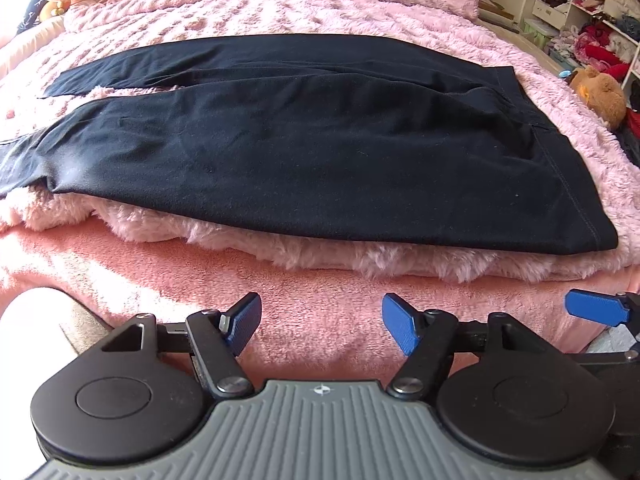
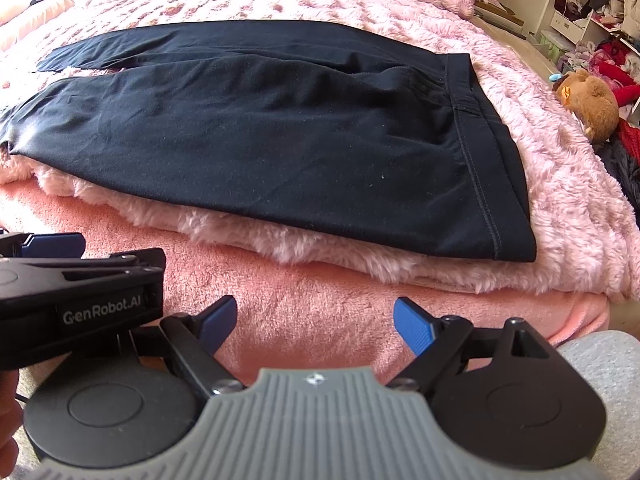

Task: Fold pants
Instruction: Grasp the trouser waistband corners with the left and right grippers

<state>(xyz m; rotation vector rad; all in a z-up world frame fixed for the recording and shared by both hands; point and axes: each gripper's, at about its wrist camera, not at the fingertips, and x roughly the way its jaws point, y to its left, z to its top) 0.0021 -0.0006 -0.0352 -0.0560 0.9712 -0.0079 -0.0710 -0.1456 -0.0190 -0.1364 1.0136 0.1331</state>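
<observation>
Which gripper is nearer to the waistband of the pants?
Right. The right gripper sits below the waistband, nearly in line with it. The left gripper is farther left, facing the middle of the pants.

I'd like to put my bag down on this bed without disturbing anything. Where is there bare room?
Free: the smooth salmon-pink fleece strip between the open grippers and the fluffy pink fur blanket's edge; also the fur beyond the flat black pants, toward the pillows. Crowded: the right side, by the brown teddy bear and cluttered white shelves.
</observation>
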